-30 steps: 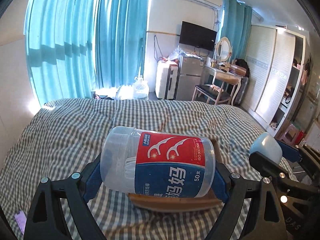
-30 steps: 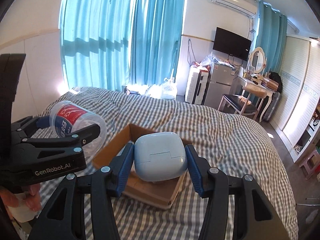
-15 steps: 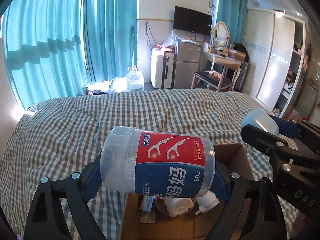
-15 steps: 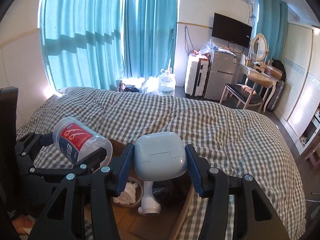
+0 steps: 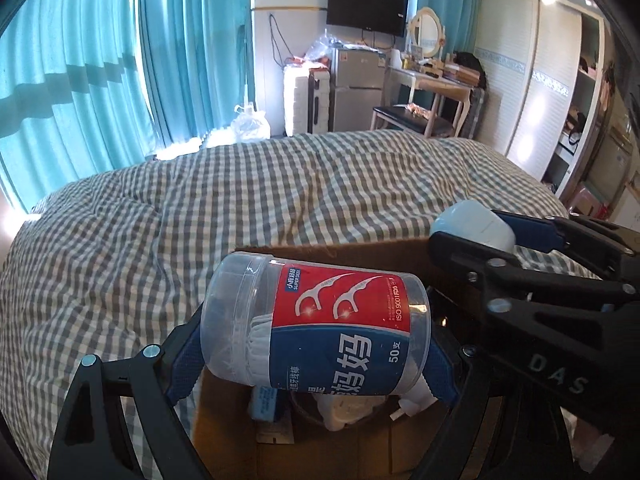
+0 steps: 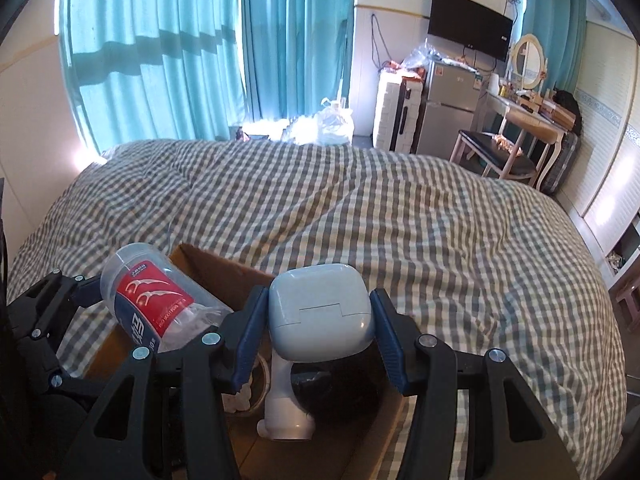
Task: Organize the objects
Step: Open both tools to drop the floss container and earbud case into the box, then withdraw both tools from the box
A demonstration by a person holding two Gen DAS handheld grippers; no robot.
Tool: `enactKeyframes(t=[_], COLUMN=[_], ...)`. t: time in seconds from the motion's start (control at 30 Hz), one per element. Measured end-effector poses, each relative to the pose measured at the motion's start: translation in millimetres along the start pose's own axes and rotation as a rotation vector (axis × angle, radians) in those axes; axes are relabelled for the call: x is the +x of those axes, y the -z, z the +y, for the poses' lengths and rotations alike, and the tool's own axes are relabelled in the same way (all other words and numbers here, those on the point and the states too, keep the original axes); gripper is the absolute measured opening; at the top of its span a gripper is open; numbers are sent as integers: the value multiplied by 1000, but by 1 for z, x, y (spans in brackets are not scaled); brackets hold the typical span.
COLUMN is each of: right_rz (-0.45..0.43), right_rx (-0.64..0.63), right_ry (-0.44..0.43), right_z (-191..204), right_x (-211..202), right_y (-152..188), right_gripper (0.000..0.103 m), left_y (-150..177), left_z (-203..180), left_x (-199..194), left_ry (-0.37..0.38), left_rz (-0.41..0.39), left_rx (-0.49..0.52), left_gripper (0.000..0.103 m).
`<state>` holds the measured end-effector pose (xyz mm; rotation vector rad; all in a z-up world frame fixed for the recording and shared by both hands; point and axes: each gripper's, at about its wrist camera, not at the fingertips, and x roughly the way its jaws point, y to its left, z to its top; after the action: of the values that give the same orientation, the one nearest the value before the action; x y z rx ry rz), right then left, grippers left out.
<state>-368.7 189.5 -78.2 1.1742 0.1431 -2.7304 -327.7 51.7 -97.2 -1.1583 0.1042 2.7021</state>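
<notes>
My left gripper (image 5: 312, 344) is shut on a clear floss-pick jar (image 5: 316, 324) with a red and blue label, held sideways over an open cardboard box (image 5: 360, 254) on the bed. The right gripper (image 6: 320, 320) is shut on a pale blue earbud case (image 6: 320, 312), hanging over the same box (image 6: 224, 272). In the right wrist view the jar (image 6: 152, 304) and left gripper (image 6: 120, 312) sit at lower left. In the left wrist view the case (image 5: 472, 226) and right gripper (image 5: 476, 232) show at right. Inside the box lie a white item (image 6: 284, 400), a small blue packet (image 5: 264, 398) and white rolled pieces (image 5: 340, 408).
The box rests on a grey-and-white checked bedspread (image 6: 400, 220). Teal curtains (image 6: 180, 48) hang beyond the bed. A small fridge (image 6: 448, 108), a white suitcase (image 6: 392, 112), a dressing table with a stool (image 6: 512, 140) and a wardrobe (image 5: 540, 80) stand at the far right.
Both grippers have moved forward and down over the box with their loads; the inside of the box has come into view. Neither grip has changed.
</notes>
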Motion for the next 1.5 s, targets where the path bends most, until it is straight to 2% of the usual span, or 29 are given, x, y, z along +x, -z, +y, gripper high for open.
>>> enactKeyframes(t=[0.27, 0.6, 0.67, 0.7, 0.83, 1.0, 1.13, 1.33, 1.5], right_rz=[58, 63, 46, 37, 12, -23, -58, -166, -243], right_rx=[6, 24, 30, 36, 68, 99, 102, 122, 120], right_ry=[15, 25, 36, 40, 61, 66, 86, 110, 116], right_z=[-4, -6, -6, -8, -16, -25, -26, -25, -19], right_x=[17, 13, 7, 3, -13, -43, -76, -147, -210], right_y=[12, 16, 14, 13, 10, 8, 8, 2, 2], right_gripper=[52, 52, 64, 72, 77, 78, 81, 91, 93], left_y=[14, 17, 17, 17, 14, 11, 5, -4, -8], left_z=[-4, -4, -6, -6, -7, -7, -7, -11, -12], left_x=[13, 16, 14, 10, -4, -28, -58, -121, -176], left_ry=[8, 17, 4, 0, 6, -7, -24, -47, -63], left_rz=[63, 98, 88, 74, 43, 29, -15, -120, -202], left_rx=[26, 31, 41, 43, 33, 16, 9, 12, -2], left_gripper=[91, 92, 97, 98, 100, 100, 101, 102, 102])
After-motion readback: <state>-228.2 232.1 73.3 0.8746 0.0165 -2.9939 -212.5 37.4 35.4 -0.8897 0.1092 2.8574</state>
